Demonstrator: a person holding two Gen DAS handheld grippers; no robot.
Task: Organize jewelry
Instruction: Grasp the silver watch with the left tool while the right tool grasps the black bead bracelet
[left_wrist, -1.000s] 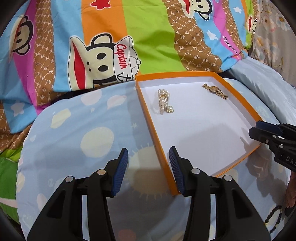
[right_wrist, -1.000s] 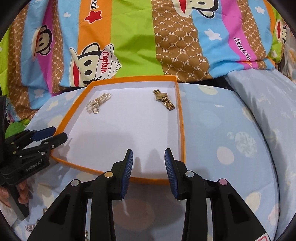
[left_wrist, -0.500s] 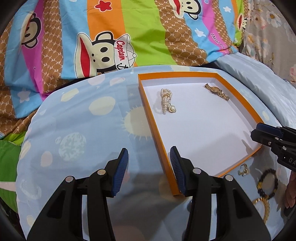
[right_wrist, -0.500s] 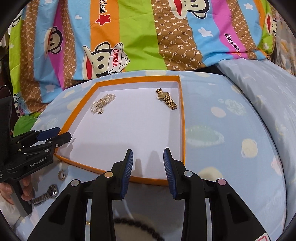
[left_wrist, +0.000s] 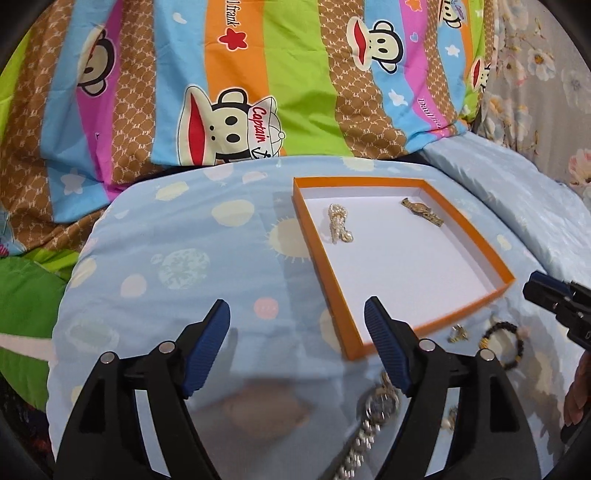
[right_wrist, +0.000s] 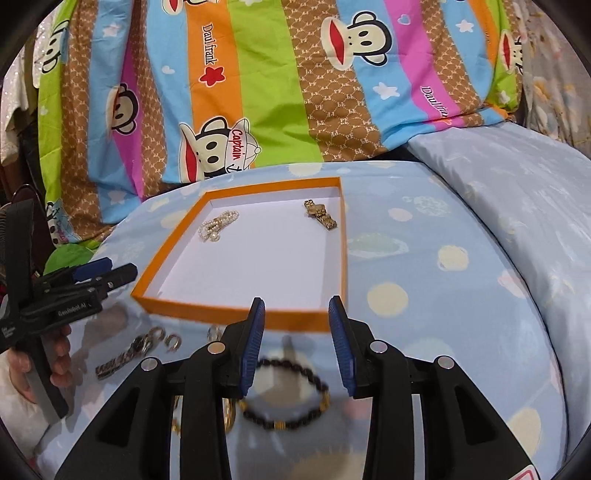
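Note:
An orange-rimmed white tray (left_wrist: 317, 236) (right_wrist: 162, 254) lies on the blue bedding. In it are a pearl necklace (left_wrist: 340, 223) (right_wrist: 216, 225) and a gold watch (left_wrist: 423, 211) (right_wrist: 320, 215). In front of the tray lie a black bead bracelet (right_wrist: 291, 395) (left_wrist: 504, 343), a silver watch (left_wrist: 373, 417) (right_wrist: 125, 356), small gold earrings (left_wrist: 458, 332) and hoop earrings (right_wrist: 171, 341). My left gripper (left_wrist: 297, 347) is open and empty above the bedding left of the tray's near corner. My right gripper (right_wrist: 297, 343) is open and empty above the black bracelet.
A striped cartoon monkey quilt (left_wrist: 258, 92) (right_wrist: 277, 92) is piled behind the tray. A pale blue pillow (right_wrist: 517, 192) lies at the right. The left gripper shows at the left edge of the right wrist view (right_wrist: 92, 275).
Both grippers have pulled back and up from the tray. The loose jewelry in front of the tray has come into view. Both pairs of jaws have opened wider.

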